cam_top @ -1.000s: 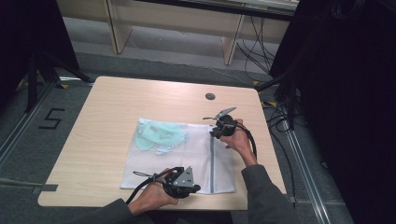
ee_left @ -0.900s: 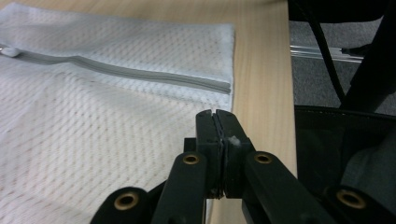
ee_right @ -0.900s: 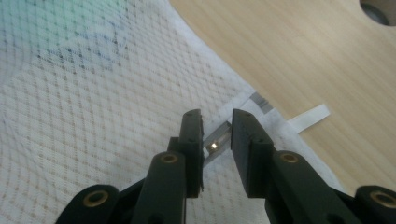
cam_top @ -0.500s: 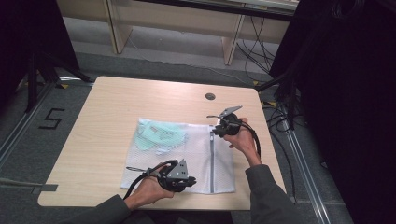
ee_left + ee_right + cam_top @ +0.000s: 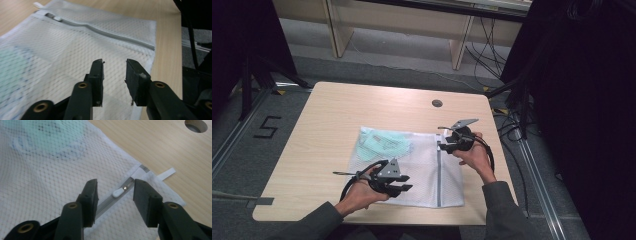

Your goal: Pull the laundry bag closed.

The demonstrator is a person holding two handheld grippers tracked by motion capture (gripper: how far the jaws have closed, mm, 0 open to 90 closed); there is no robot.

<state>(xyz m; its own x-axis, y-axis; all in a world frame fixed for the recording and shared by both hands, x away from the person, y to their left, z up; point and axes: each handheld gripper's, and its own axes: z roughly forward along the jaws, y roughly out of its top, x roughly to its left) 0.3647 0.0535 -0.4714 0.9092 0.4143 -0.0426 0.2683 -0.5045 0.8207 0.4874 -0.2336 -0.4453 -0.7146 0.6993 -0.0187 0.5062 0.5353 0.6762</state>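
A white mesh laundry bag lies flat on the wooden table, with a pale green garment inside its far left part. A grey zipper runs along the bag's right side. My right gripper hovers open over the zipper's far end; in the right gripper view the white zipper pull lies between the jaws of the right gripper, untouched. My left gripper is open just above the bag's near edge; in the left gripper view the left gripper has mesh under it.
A round cable hole sits in the table top beyond the bag. A white tab sticks out at the zipper's end. Cables and a dark stand crowd the floor at the table's right; the table's right edge is close to the bag.
My left gripper has slid left along the bag's near edge and turned slightly. The right gripper has lowered a little toward the zipper's far end.
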